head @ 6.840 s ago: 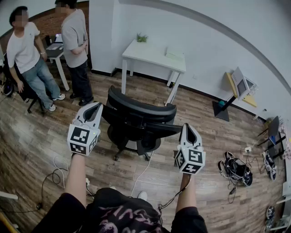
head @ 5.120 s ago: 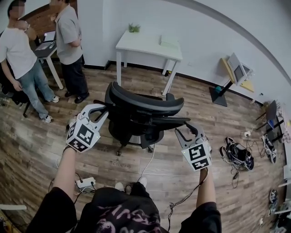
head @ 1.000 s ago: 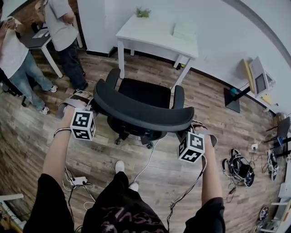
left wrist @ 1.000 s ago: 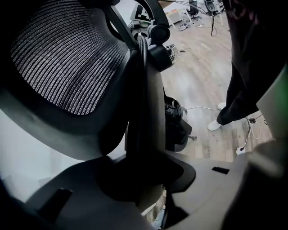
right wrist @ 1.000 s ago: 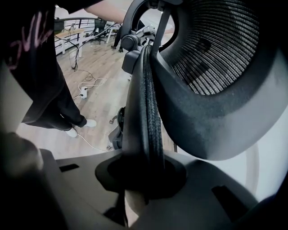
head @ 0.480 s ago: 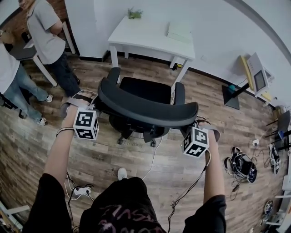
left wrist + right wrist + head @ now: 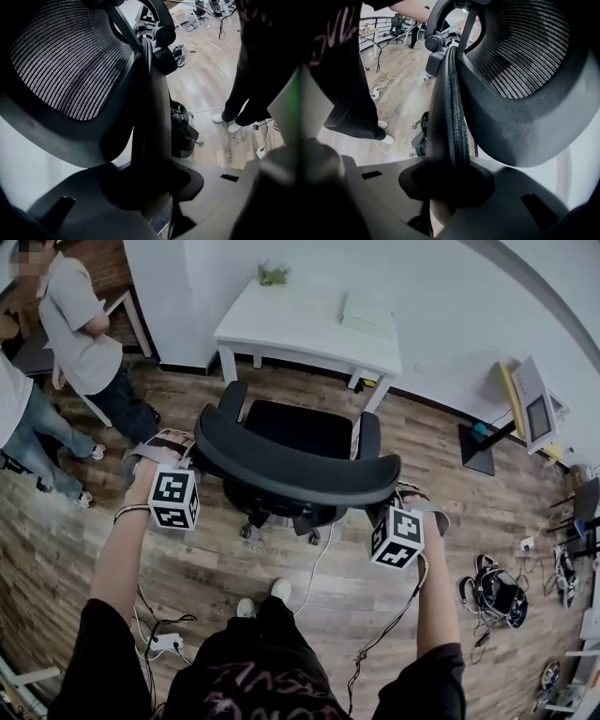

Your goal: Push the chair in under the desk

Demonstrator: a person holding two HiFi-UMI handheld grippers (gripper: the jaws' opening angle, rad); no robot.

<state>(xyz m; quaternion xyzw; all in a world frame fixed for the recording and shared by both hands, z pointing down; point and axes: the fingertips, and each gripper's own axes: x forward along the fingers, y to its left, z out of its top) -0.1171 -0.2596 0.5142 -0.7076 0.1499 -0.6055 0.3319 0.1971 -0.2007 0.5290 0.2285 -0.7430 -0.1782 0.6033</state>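
One chair (image 7: 292,474), clamped by left gripper (image 7: 149,183), right gripper (image 7: 448,182).

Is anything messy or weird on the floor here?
Yes. A white cable lies loose on the floor and runs out from under the chair by its wheels, where it might snag. A tangled heap of cords sits at the right.

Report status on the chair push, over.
Left hand-held gripper and right hand-held gripper both clamped on chair backrest's side edges. Chair faces the desk, seat not yet under it. White cable on floor by chair base.
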